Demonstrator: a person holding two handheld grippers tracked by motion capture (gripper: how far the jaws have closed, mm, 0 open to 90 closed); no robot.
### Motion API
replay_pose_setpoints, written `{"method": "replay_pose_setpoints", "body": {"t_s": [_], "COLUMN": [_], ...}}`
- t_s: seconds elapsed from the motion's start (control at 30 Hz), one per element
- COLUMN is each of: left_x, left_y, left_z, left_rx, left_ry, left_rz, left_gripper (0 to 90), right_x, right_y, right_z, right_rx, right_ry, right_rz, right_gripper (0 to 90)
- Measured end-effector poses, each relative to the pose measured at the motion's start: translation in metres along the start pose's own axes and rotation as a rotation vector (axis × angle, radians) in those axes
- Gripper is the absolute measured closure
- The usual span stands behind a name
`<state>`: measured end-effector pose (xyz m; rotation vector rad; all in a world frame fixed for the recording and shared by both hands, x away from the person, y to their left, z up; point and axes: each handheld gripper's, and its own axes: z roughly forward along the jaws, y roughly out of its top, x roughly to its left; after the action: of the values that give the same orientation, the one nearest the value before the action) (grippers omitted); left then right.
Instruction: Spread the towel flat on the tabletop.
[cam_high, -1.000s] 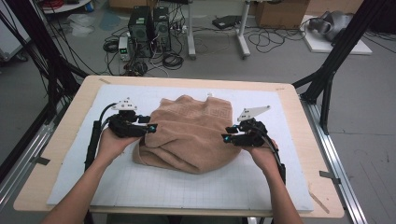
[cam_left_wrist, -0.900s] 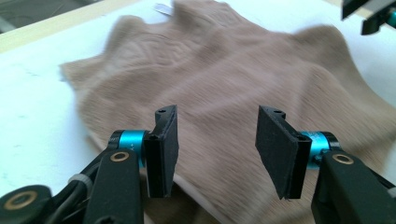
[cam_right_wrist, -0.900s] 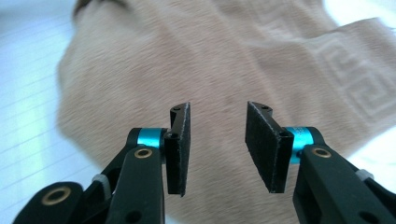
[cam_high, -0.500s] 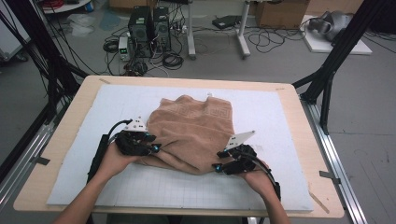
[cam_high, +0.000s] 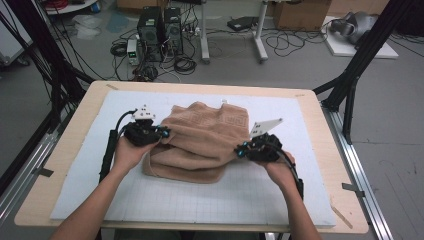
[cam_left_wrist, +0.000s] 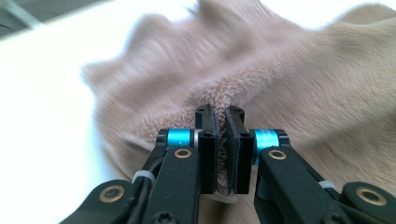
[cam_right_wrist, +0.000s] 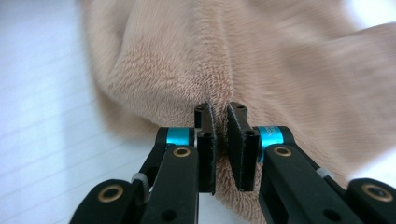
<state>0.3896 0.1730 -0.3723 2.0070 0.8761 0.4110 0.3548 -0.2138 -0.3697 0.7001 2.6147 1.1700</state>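
A tan towel (cam_high: 205, 140) lies crumpled in loose folds in the middle of the white gridded mat (cam_high: 210, 205). My left gripper (cam_high: 162, 134) is at the towel's left edge. In the left gripper view its jaws (cam_left_wrist: 220, 112) have just closed, and a fold of the towel (cam_left_wrist: 299, 79) is pinched between them. My right gripper (cam_high: 239, 150) is at the towel's right edge. The right gripper view shows the right gripper (cam_right_wrist: 219, 108) also just closed on a ridge of the towel (cam_right_wrist: 280, 60), with pile between the pads.
The mat covers a wooden table (cam_high: 65, 155) with bare wood along its rim. Black frame posts (cam_high: 350, 85) stand at the right and left corners. Computer towers (cam_high: 160, 27) and cables sit on the floor beyond the far edge.
Both grippers dipped toward the near edge of the mat, then moved back up to the towel's sides. Their jaws went from apart to pinched on the cloth, and the towel's near part is bunched higher.
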Motion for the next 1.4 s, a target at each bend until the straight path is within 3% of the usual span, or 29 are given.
{"method": "replay_pose_setpoints", "body": {"t_s": [0.03, 0.07, 0.17, 0.27, 0.37, 0.53, 0.63, 0.73, 0.87, 0.93, 1.0, 1.13, 1.33, 1.4], "left_x": [0.003, 0.008, 0.015, 0.019, 0.022, 0.025, 0.023, 0.017, 0.006, 0.0, -0.002, -0.003, -0.002, -0.004], "left_y": [0.003, 0.005, 0.003, -0.003, -0.004, 0.0, -0.003, -0.009, -0.022, -0.032, -0.041, -0.057, -0.07, -0.072], "left_z": [0.005, 0.014, 0.037, 0.053, 0.05, 0.021, 0.003, -0.008, -0.02, -0.024, -0.023, -0.019, -0.01, -0.009], "left_rx": [0.011, 0.027, 0.08, 0.118, 0.115, 0.044, 0.02, 0.048, 0.025, 0.047, 0.092, 0.148, 0.215, 0.232], "left_ry": [0.018, 0.038, 0.089, 0.082, 0.068, 0.051, 0.039, 0.024, -0.009, -0.027, -0.023, -0.036, -0.09, -0.1], "left_rz": [0.007, -0.012, -0.035, -0.059, -0.054, -0.071, -0.067, -0.041, -0.015, 0.008, 0.034, 0.036, 0.008, 0.023], "left_gripper": [84.5, 84.5, 84.3, 80.4, 71.7, 57.9, 54.7, 52.9, 52.4, 53.0, 54.0, 53.9, 59.7, 63.8], "right_x": [-0.007, -0.012, -0.032, -0.047, -0.052, -0.048, -0.04, -0.027, 0.001, 0.015, 0.027, 0.043, 0.052, 0.054], "right_y": [0.004, 0.007, 0.014, 0.006, 0.001, 0.005, 0.008, 0.011, 0.012, 0.009, 0.006, -0.004, -0.016, -0.017], "right_z": [-0.002, -0.001, 0.02, 0.046, 0.06, 0.043, 0.026, 0.016, 0.003, 0.003, 0.008, 0.027, 0.059, 0.067], "right_rx": [-0.009, -0.016, 0.044, 0.116, 0.153, 0.069, 0.018, -0.012, -0.061, -0.068, -0.046, 0.009, 0.08, 0.099], "right_ry": [-0.016, -0.03, -0.092, -0.11, -0.102, -0.12, -0.102, -0.097, -0.059, -0.029, -0.008, 0.063, 0.114, 0.119], "right_rz": [0.012, 0.028, 0.059, 0.113, 0.152, 0.138, 0.143, 0.116, 0.066, 0.046, 0.006, -0.017, -0.01, -0.021], "right_gripper": [83.0, 83.0, 82.9, 82.4, 79.9, 68.4, 61.4, 58.3, 56.7, 56.7, 56.8, 55.7, 53.8, 55.3]}}
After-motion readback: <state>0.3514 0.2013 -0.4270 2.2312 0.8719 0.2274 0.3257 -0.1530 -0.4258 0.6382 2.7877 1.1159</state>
